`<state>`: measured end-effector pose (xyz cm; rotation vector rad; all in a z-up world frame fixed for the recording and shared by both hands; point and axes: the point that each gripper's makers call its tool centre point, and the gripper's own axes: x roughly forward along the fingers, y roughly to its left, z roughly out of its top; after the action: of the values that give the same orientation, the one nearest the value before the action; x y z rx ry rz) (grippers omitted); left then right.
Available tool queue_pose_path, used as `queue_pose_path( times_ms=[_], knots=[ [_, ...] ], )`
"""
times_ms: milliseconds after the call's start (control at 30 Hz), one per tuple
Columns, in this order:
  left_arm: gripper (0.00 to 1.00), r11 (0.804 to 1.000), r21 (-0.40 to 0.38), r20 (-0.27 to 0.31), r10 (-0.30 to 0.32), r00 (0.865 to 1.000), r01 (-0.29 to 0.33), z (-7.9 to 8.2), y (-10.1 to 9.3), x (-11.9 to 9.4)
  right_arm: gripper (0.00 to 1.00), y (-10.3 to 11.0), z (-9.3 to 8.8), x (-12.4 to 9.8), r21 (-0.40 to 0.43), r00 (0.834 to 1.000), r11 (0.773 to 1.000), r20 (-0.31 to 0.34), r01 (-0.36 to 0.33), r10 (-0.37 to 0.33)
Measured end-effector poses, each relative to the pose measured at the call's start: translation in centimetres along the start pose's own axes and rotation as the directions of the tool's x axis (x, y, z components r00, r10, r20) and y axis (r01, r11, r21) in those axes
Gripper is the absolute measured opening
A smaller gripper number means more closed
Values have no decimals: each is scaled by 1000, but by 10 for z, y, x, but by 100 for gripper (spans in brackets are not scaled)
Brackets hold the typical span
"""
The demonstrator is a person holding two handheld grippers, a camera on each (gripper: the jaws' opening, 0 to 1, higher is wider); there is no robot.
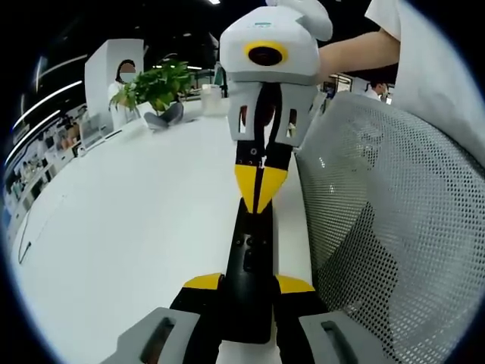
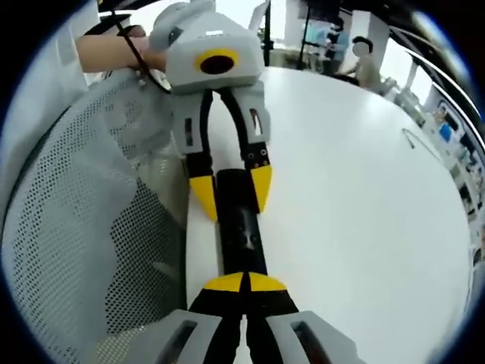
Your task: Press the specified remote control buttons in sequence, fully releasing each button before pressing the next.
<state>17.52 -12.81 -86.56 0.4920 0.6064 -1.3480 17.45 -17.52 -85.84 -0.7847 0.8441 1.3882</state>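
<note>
The slim black remote control (image 1: 254, 262), a rigid, light, slippery bar, lies mid-frame along the white counter (image 1: 136, 227) edge. The left gripper (image 1: 248, 292) clamps its end; the right gripper (image 2: 244, 284), fingers together, presses down.

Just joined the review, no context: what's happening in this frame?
A person works two hand-held grippers on a black remote control lying at the edge of a white table, beside a mesh chair. The left hand-held gripper clamps the remote's sides at one end. The right hand-held gripper, tips together, touches down on its button face at the other end.
</note>
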Motion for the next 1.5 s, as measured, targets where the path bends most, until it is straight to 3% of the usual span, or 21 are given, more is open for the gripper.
queue_pose_path(
  times_ms=[167, 267, 633, 867, 1033, 1267, 1500],
  knots=[
    [24, 1000, 5, -4, 0, 1000, 0, 0, -1, 0, 0, 0, 0, 0, -23, 1000, 1000, -13, 8, -8],
    [24, 1000, 17, -6, -5, 1000, 5, 1, -3, 1, 0, -1, -2, -1, 9, 1000, 1000, -12, 4, -3],
    [24, 1000, 12, -3, -5, 1000, 5, 1, -2, 1, 0, -1, -1, 1, 10, 999, 1000, -44, -12, 12],
    [24, 1000, 8, -7, -1, 1000, 1, 1, -2, 1, 0, -2, -1, -2, 107, 996, 994, 88, 3, -12],
    [24, 1000, 8, -4, -2, 1000, 2, 1, -2, 2, 0, -1, -1, -2, 94, 992, 995, 118, 28, -39],
    [24, 1000, 8, -4, -2, 1000, 2, 1, -2, 2, 0, -3, 1, -1, 150, 983, 989, 180, 8, -36],
    [24, 1000, 9, -2, -4, 1000, 4, 1, -2, 2, 0, -1, 9, 4, 122, 985, 993, 174, -8, -13]
  ],
)
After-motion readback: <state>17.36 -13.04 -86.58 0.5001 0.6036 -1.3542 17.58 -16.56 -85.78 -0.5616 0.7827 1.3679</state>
